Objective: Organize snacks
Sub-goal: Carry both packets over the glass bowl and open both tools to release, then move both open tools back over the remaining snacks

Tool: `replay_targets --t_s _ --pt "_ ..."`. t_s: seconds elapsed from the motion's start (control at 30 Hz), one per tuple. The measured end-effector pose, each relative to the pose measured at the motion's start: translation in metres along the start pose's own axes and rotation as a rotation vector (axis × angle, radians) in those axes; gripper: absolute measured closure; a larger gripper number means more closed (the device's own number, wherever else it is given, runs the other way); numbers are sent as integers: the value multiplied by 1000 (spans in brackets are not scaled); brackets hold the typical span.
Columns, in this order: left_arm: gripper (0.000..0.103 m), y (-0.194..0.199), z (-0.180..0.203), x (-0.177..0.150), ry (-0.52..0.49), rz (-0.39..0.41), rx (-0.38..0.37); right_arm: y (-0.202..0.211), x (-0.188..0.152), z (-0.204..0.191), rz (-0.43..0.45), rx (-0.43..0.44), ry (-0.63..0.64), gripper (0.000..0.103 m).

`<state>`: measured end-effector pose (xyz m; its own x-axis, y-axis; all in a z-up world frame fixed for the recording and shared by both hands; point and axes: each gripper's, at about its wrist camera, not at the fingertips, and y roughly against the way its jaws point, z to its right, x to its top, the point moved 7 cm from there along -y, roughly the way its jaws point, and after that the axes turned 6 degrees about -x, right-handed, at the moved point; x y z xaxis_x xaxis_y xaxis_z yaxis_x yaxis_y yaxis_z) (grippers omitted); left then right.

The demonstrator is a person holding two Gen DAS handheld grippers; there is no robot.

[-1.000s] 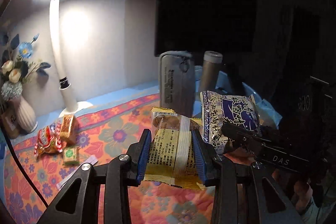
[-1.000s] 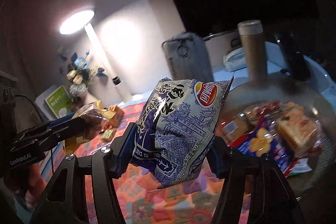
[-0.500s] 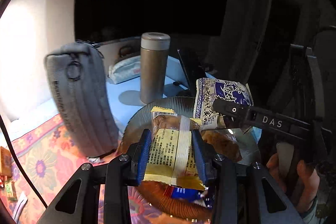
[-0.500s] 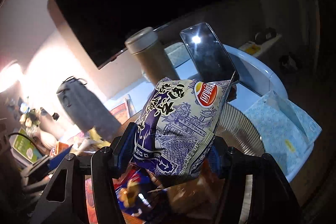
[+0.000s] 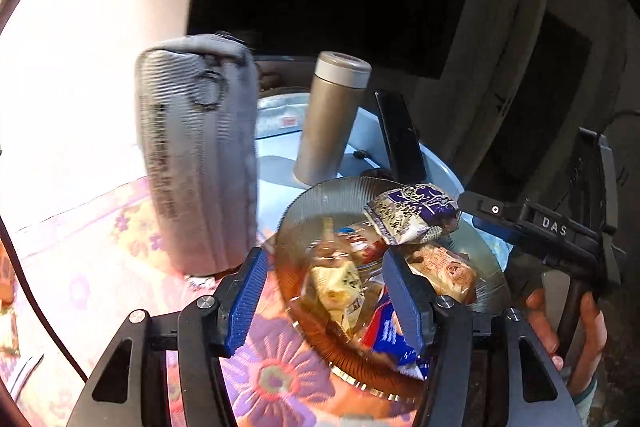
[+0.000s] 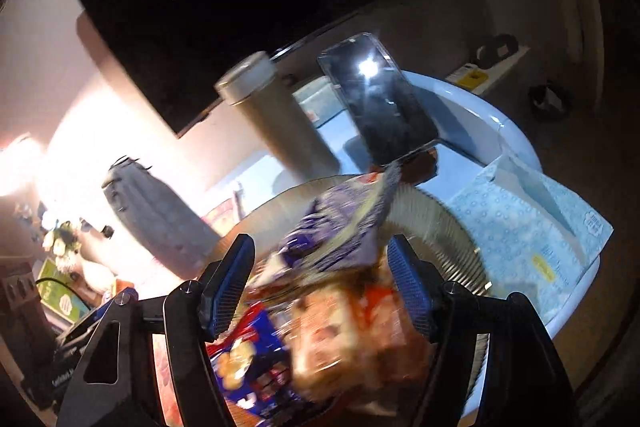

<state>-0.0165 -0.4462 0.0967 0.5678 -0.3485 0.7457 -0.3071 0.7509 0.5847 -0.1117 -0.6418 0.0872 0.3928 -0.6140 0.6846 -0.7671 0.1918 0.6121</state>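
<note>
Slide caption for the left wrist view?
Left gripper opening above the glass plate, yellow snack packet released among snacks.

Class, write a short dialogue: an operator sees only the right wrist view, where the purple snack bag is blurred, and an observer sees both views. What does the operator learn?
Operator: The purple bag is a smear here. Where is it?
Observer: The purple bag lies at the far side of the glass plate, on top of other packets.
Operator: And the left tongs?
Observer: The left tongs are opening above the plate; a yellow packet lies between them, not pinched.
</note>
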Motion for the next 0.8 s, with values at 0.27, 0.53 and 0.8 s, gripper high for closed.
replay_targets --t_s 0.27,0.53,0.8 --pt "46 73 -23 -21 -29 85 83 29 -28 -75 21 57 166 33" --pt "46 166 -94 -48 62 166 226 30 -82 -176 -36 171 357 32" --pt "46 231 -180 -95 157 196 425 -24 -160 -257 -203 238 508 32"
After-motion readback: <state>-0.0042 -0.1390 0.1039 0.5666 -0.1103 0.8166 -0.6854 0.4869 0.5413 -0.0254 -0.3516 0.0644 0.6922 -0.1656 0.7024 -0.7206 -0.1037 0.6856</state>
